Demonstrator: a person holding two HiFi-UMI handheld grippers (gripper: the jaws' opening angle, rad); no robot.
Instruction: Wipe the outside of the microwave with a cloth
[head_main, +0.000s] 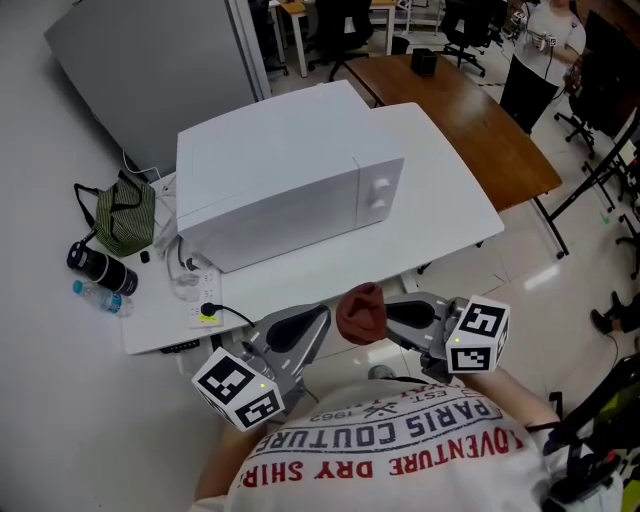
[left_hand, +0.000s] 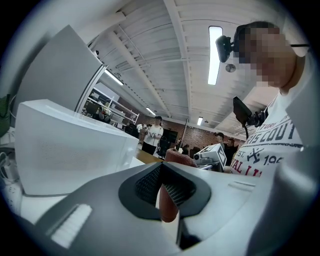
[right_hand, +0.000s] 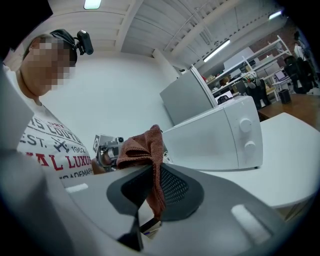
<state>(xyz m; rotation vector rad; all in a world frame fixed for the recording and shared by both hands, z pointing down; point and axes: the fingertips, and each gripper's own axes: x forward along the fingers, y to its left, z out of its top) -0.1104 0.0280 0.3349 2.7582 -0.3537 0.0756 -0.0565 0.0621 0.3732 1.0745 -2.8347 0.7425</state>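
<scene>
Microwave (head_main: 290, 185): white, door shut, standing in the centre of the frame on a white table (head_main: 440, 200), its two knobs toward the right of the frame. Cloth (head_main: 361, 312): reddish-brown, bunched, held in the air at lower centre, near the table's front edge and apart from the microwave. Left gripper (head_main: 322, 318): lower left, jaws closed on one end of the cloth. Right gripper (head_main: 392, 312): lower right, jaws pinching the other end, with a fold hanging below the pads. A green bag (head_main: 125, 215) and a bottle (head_main: 100, 297) lie at the table's left edge.
</scene>
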